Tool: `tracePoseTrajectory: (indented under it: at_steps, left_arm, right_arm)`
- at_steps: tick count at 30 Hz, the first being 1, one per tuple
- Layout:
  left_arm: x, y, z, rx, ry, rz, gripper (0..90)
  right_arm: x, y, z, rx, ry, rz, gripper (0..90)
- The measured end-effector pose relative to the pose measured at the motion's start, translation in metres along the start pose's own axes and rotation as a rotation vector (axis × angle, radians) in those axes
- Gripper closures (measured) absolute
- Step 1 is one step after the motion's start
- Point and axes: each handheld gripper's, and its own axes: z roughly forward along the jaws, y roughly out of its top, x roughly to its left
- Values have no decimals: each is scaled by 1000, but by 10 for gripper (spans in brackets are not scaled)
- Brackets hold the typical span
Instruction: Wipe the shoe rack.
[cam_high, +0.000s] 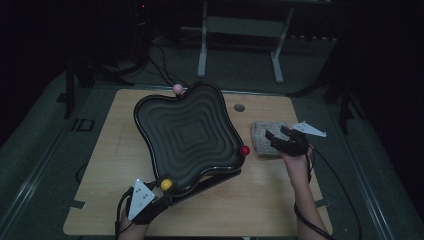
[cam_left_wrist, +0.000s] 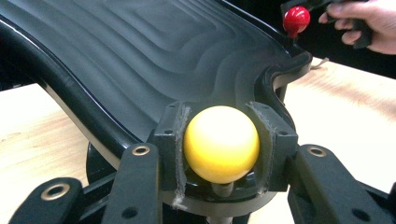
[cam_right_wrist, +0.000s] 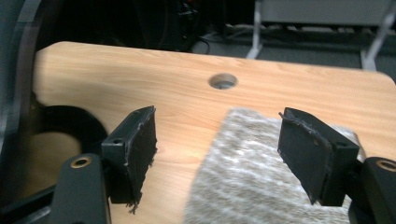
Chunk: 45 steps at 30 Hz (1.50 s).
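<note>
Black wavy tray (cam_high: 187, 132) sits tilted on the wooden surface (cam_high: 260, 195), with ball knobs at its corners: pink (cam_high: 177, 89), red (cam_high: 244, 150) and yellow (cam_high: 166, 184). Left gripper (cam_left_wrist: 220, 140) is closed around the yellow knob. Right gripper (cam_right_wrist: 217, 154) hangs wide open, holding nothing, over a grey cloth (cam_right_wrist: 261, 172) beside the tray.

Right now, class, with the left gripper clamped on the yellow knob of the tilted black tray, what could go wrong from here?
1. The wavy black tray stands tilted on its base; if the left gripper lets the yellow knob slip, it may swing back suddenly.
2. The right gripper hovers open over the grey cloth, close to the red knob; a tray swing could knock it.
</note>
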Motion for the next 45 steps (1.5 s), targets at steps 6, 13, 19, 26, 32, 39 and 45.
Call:
tracePoseTrajectory:
  at_steps: [6, 13, 19, 26, 32, 39, 45]
  left_arm:
    - [4, 1, 0, 5, -28, 1, 588]
    - [5, 1, 0, 4, -40, -5, 588]
    - [5, 1, 0, 3, -34, -11, 588]
    - [4, 2, 0, 15, -32, -15, 588]
    - [4, 2, 0, 14, -30, -19, 588]
    - [3, 2, 0, 10, -21, -25, 588]
    - [2, 3, 0, 19, -14, -27, 588]
  right_arm:
    - [-22, -6, 28, 58, -55, 17, 255]
    - [-35, 2, 57, 89, -98, 44, 209]
    - [-38, -2, 86, 138, -151, 51, 123]
    - [-50, -11, 112, 218, -200, 85, 101]
    - [-46, -22, 128, 313, -230, 13, 101]
    - [-46, -23, 130, 323, -229, 17, 127]
    - [-40, -25, 125, 310, -228, 8, 292]
